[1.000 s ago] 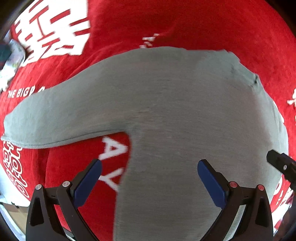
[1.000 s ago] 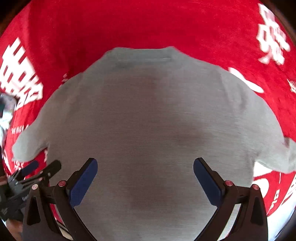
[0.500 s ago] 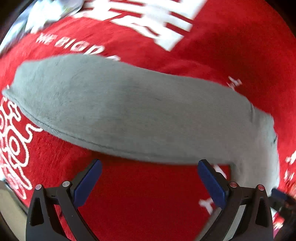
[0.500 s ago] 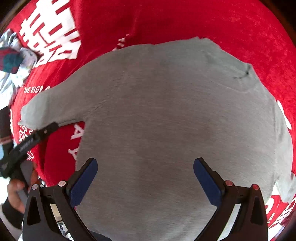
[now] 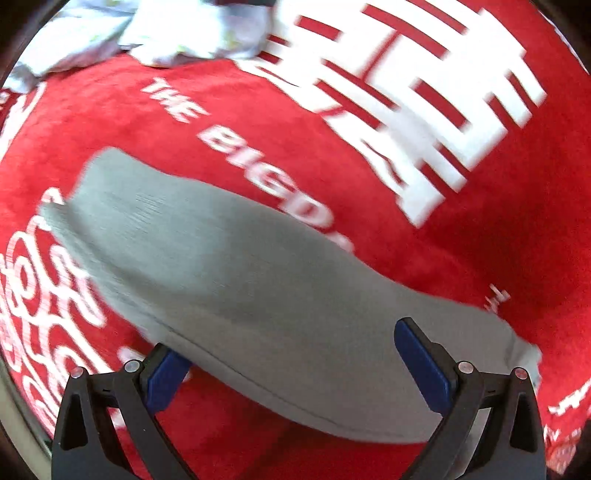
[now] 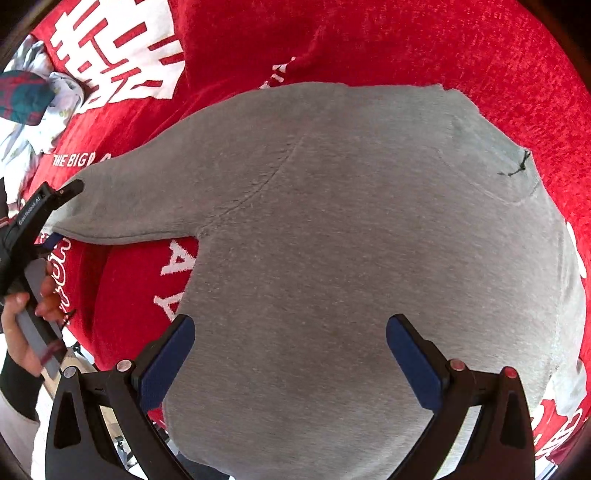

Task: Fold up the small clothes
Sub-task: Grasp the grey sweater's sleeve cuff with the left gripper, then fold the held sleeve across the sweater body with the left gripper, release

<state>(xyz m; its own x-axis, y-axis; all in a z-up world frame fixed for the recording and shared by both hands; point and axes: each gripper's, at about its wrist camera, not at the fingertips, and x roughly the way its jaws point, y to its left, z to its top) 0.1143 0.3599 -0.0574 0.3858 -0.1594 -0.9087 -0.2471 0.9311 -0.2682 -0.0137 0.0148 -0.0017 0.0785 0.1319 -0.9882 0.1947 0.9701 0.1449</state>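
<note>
1. Lying flat on a red cloth (image 6: pixel 388 44) with white lettering, a grey top (image 6: pixel 351 221) is seen, one sleeve (image 5: pixel 207 266) stretched out to the left.
2. The left gripper (image 5: pixel 295 363) is held over that sleeve, its fingers spread wide and empty.
3. The right gripper (image 6: pixel 290 360) is held over the body of the top, fingers likewise apart.
4. Pale crumpled garments (image 5: pixel 140 33) are seen at the far left.

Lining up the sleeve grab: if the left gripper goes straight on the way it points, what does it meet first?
Most likely the grey sleeve, which fills the space ahead of the open left gripper. The red blanket lies just beneath and beyond it. The picture is blurred, so depth is uncertain.
</note>
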